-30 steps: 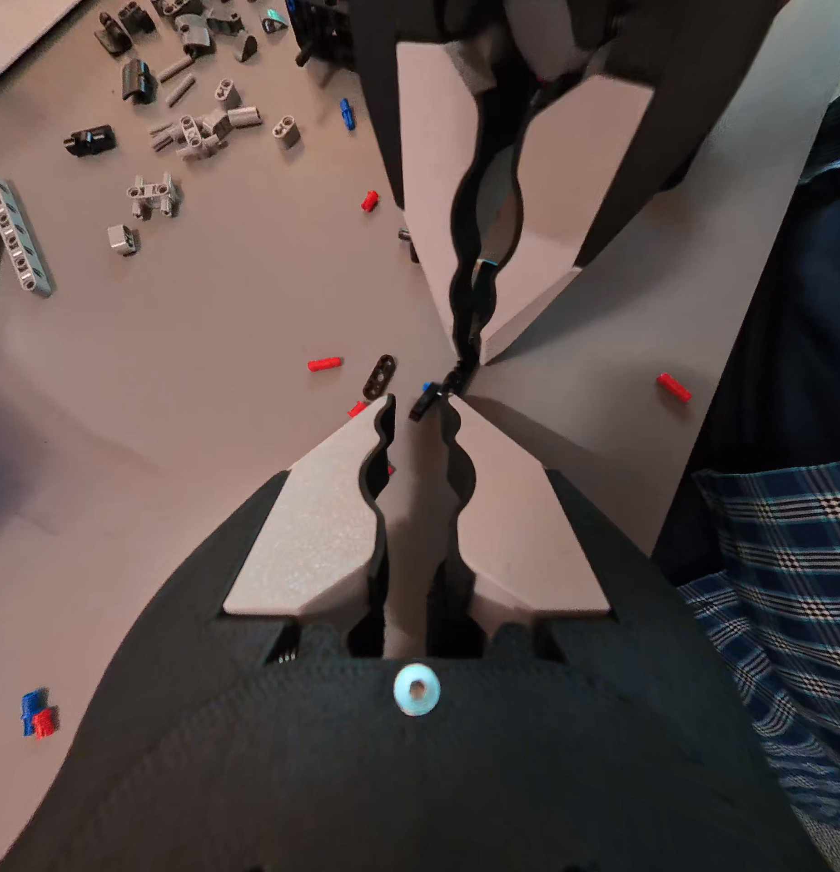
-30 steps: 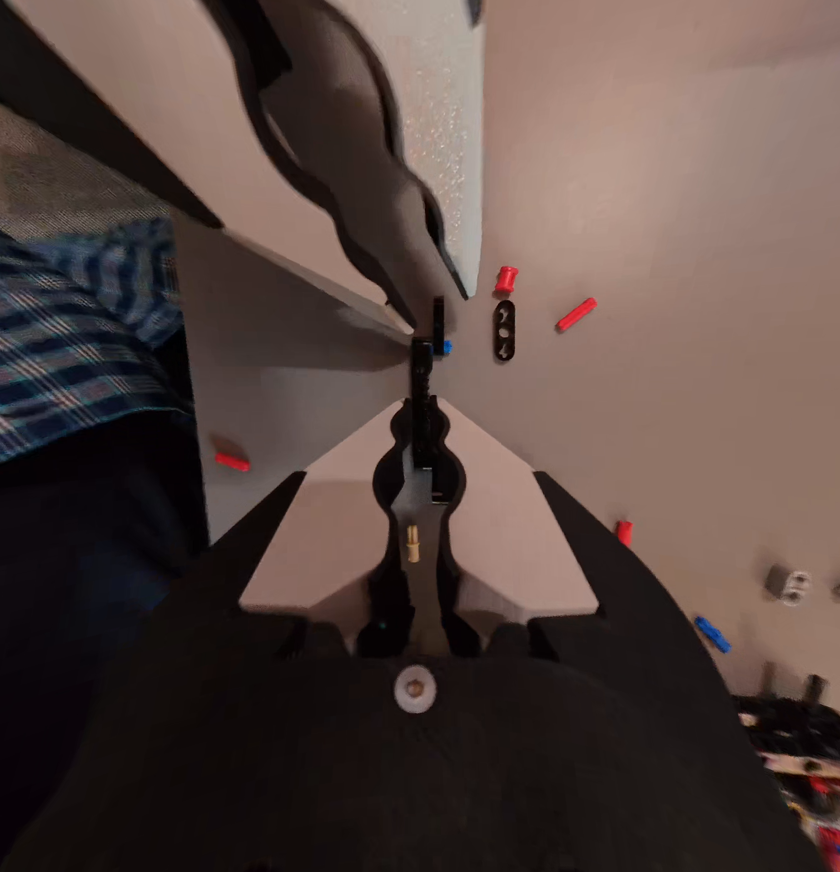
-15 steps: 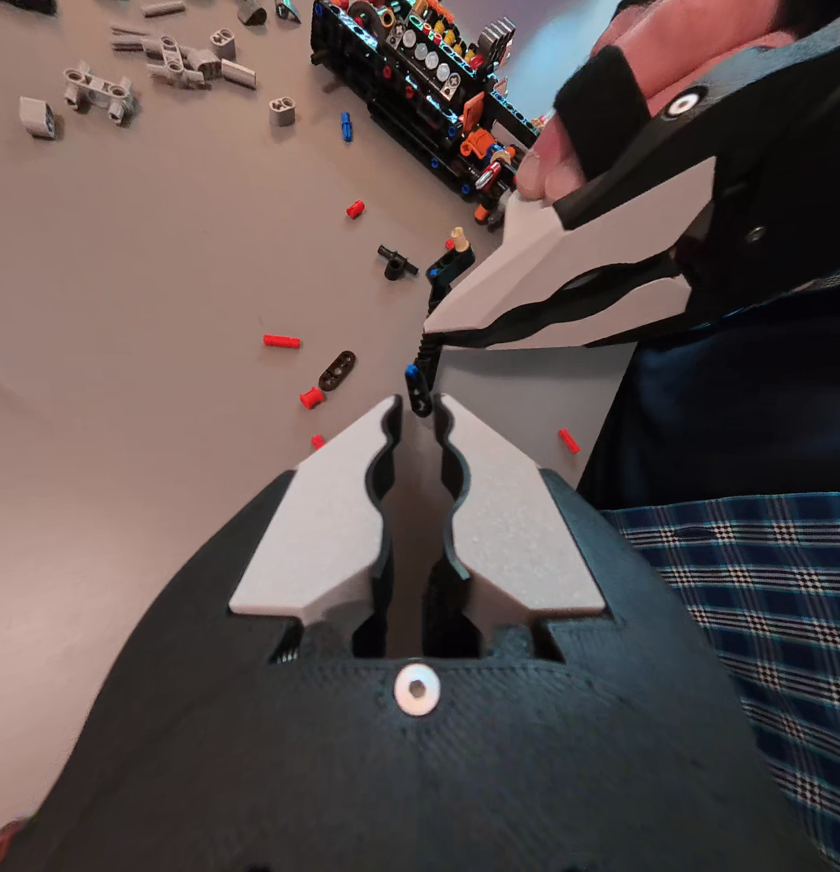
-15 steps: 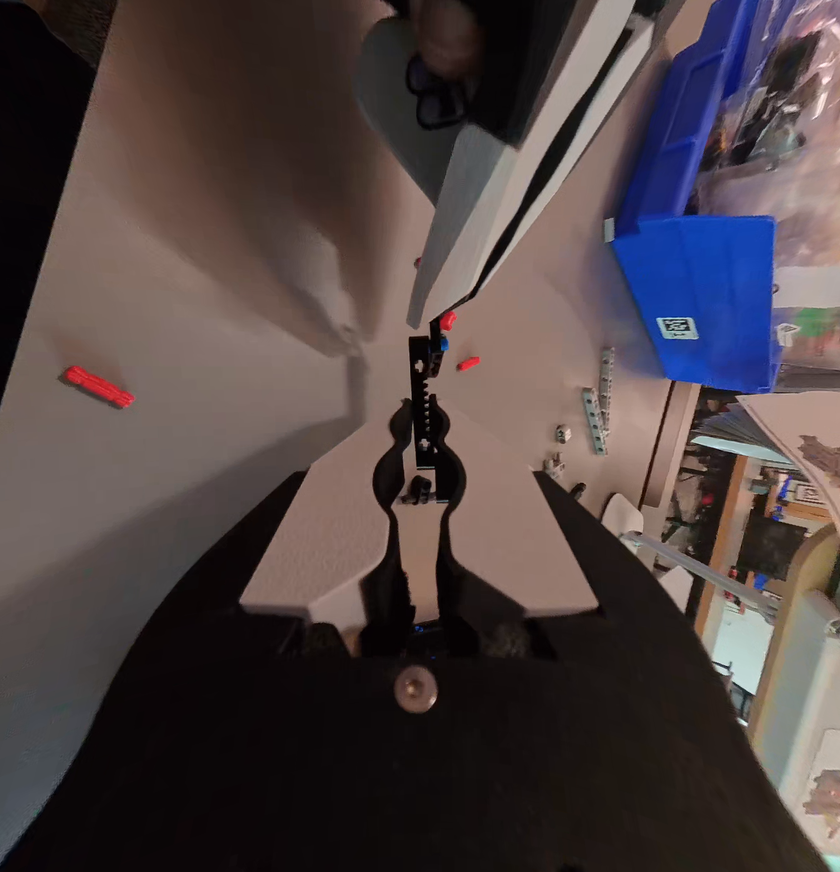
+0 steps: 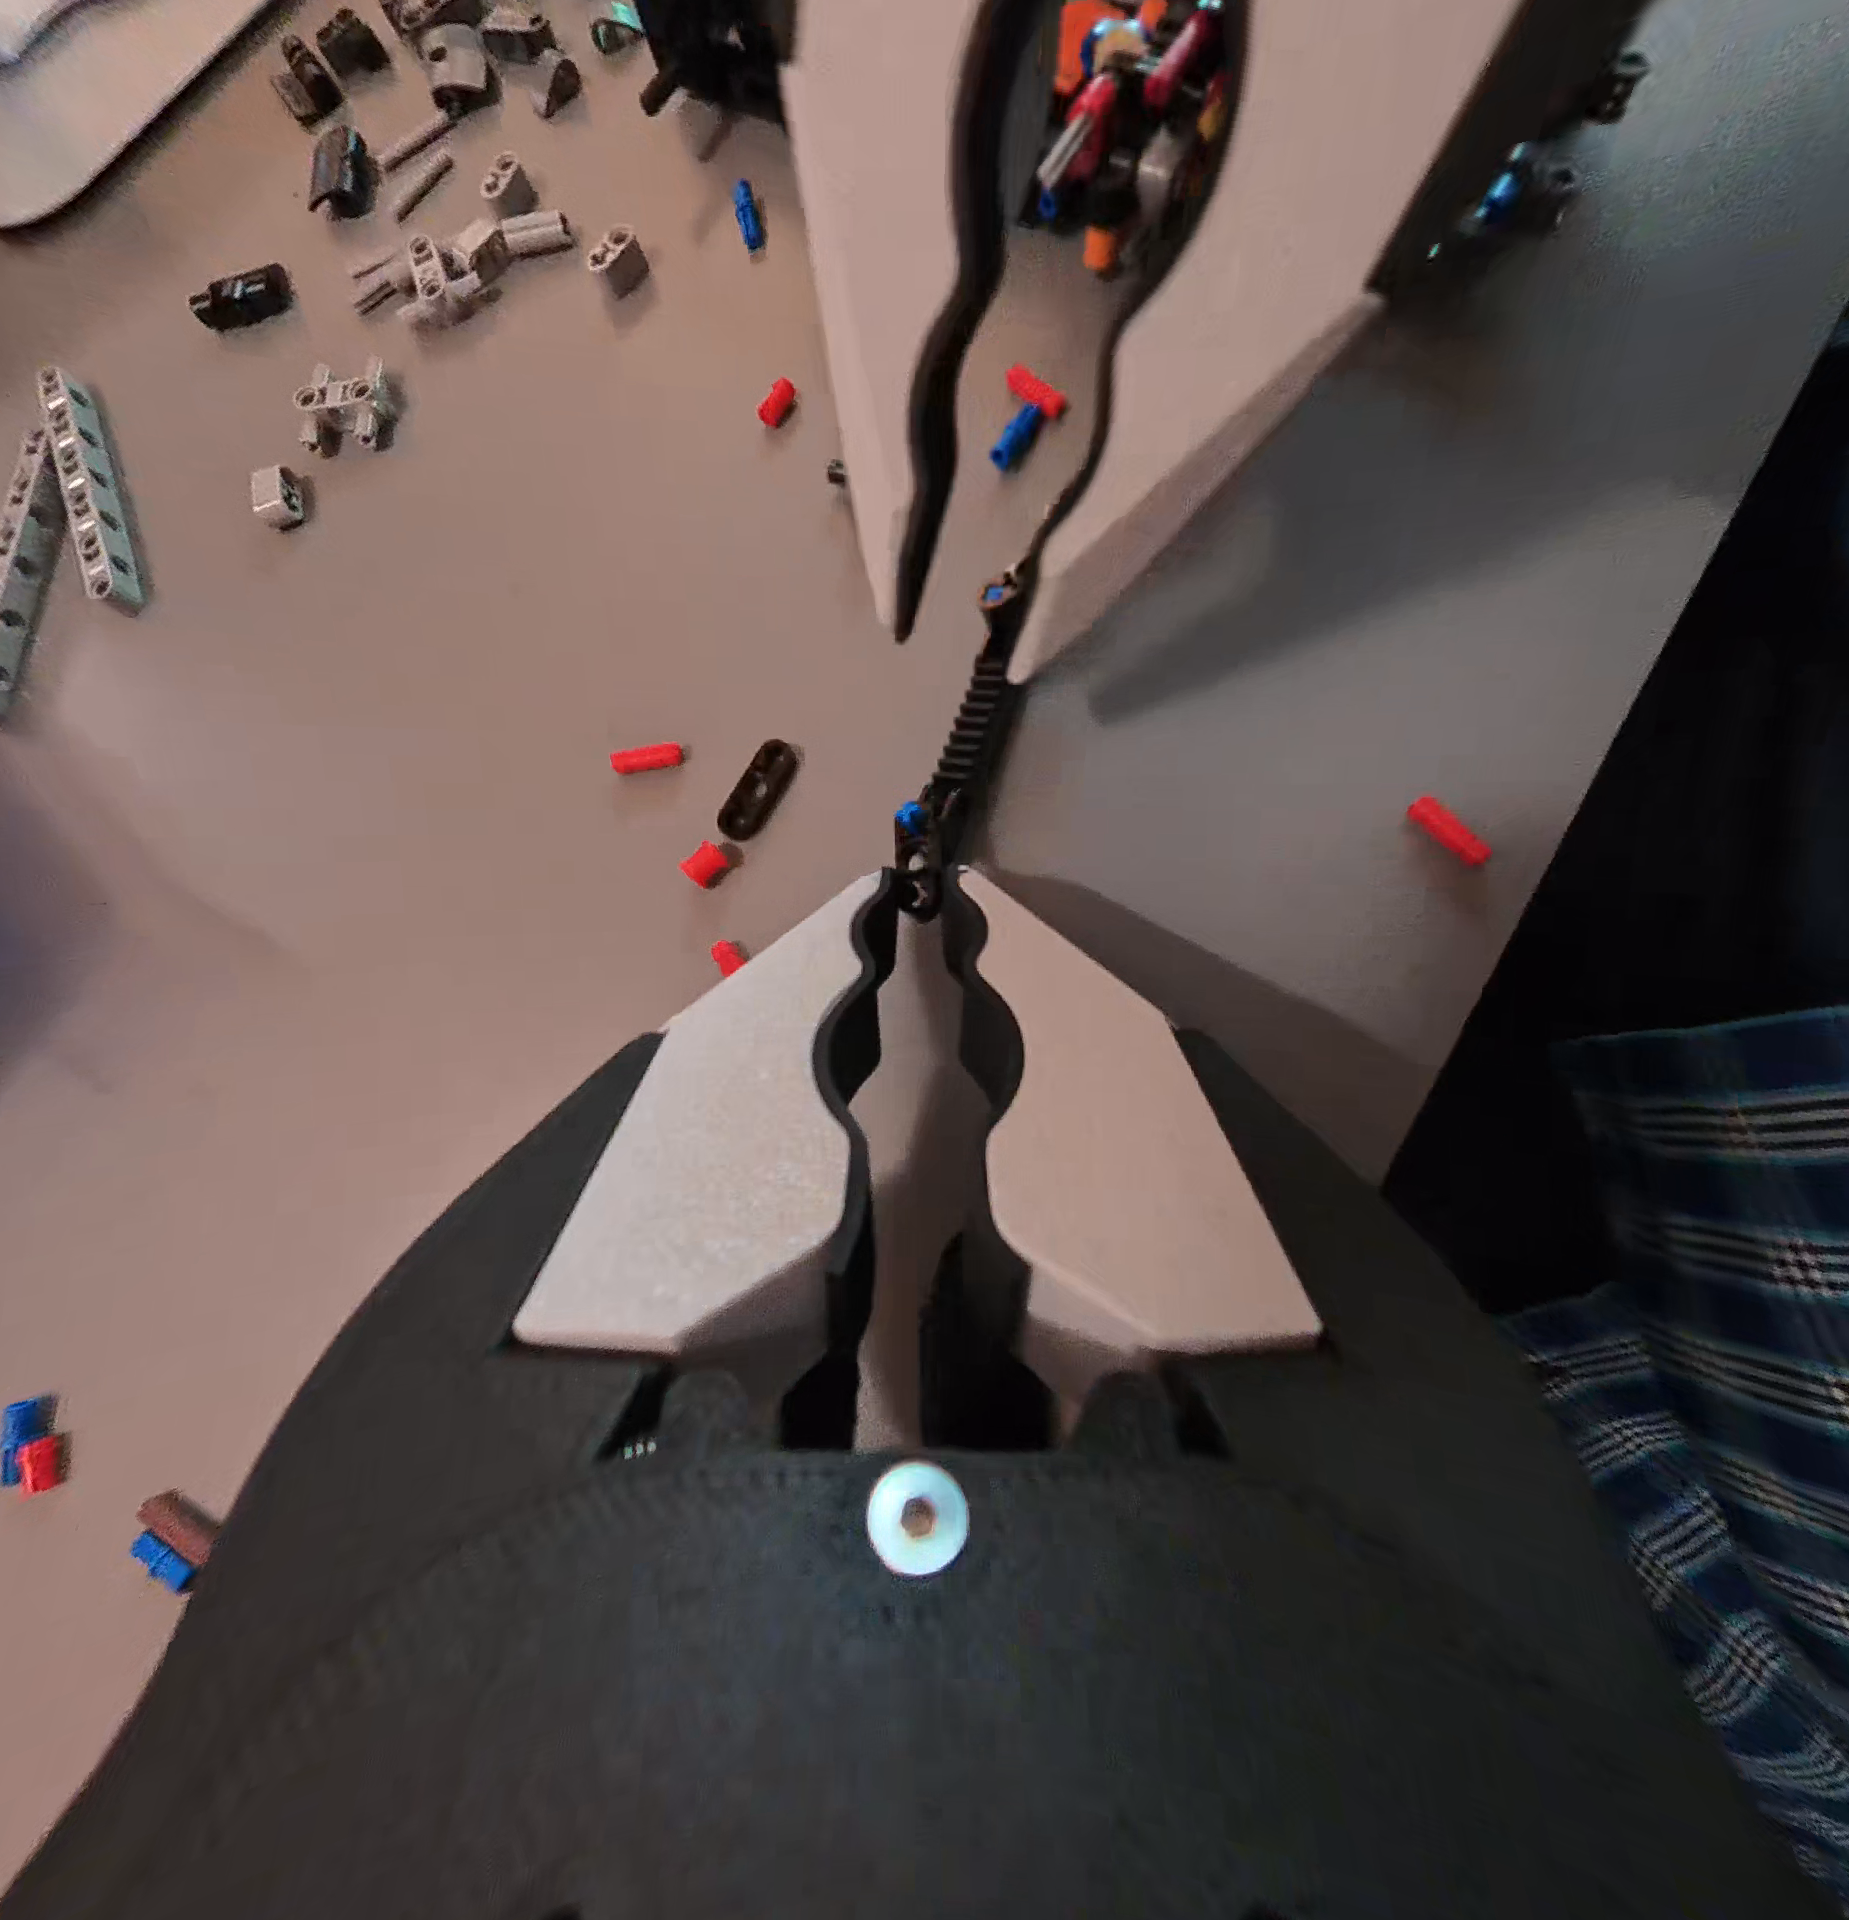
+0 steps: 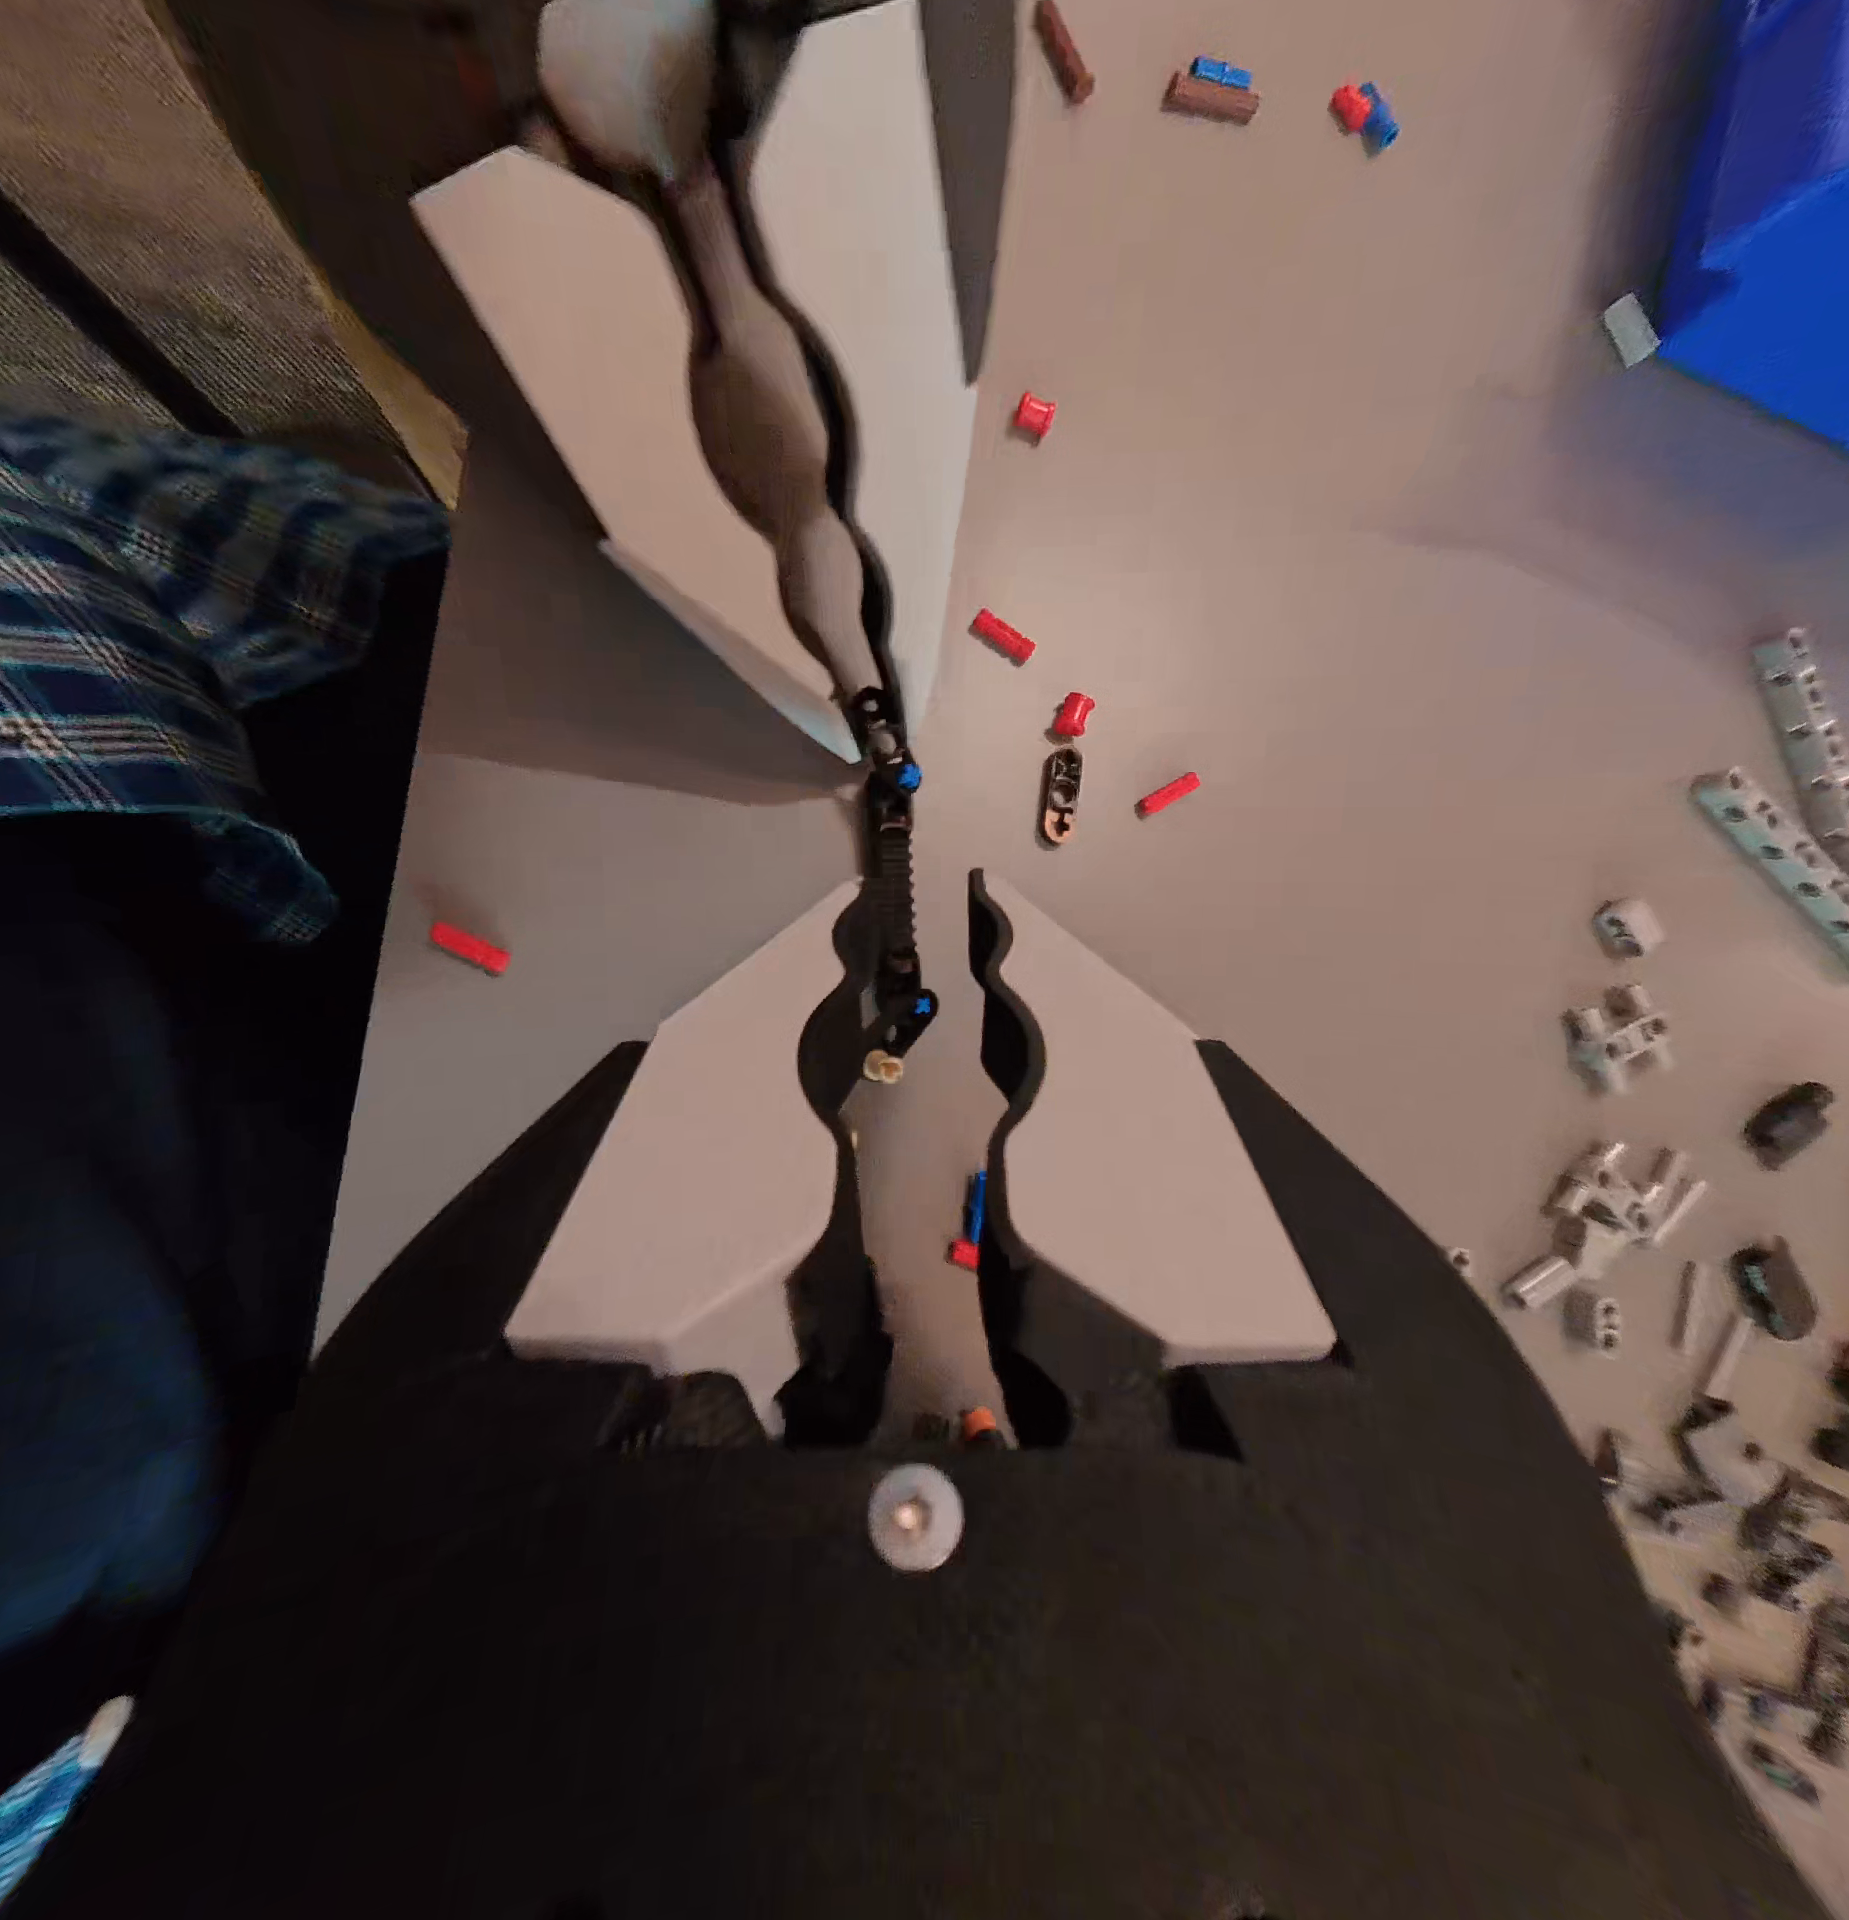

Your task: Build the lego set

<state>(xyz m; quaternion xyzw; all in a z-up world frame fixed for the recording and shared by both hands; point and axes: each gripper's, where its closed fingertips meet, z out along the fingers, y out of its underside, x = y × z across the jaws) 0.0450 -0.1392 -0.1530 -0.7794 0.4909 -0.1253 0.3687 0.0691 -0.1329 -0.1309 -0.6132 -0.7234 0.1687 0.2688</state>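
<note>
Left wrist view: your left gripper (image 5: 918,894) pinches the near end of the black toothed rack piece (image 5: 977,717), held above the table (image 5: 380,935).

Beyond it, your right gripper (image 5: 961,613) stands parted, the rack's far end resting against one finger only; the right wrist view confirms a clear gap between the fingers of that gripper (image 6: 915,883), with the rack (image 6: 892,894) lying along the left one. Blue pins (image 6: 907,776) already sit in the rack, so this sub-assembly looks partly made. Farthest out, loose red pins (image 5: 645,757), a black link (image 5: 759,788), grey beams (image 5: 78,488) and grey connectors (image 5: 463,249) lie unplaced, and the main model (image 5: 1117,125) is barely visible; much building remains, in my judgement. Both grippers point tip to tip, nearly in line.
</note>
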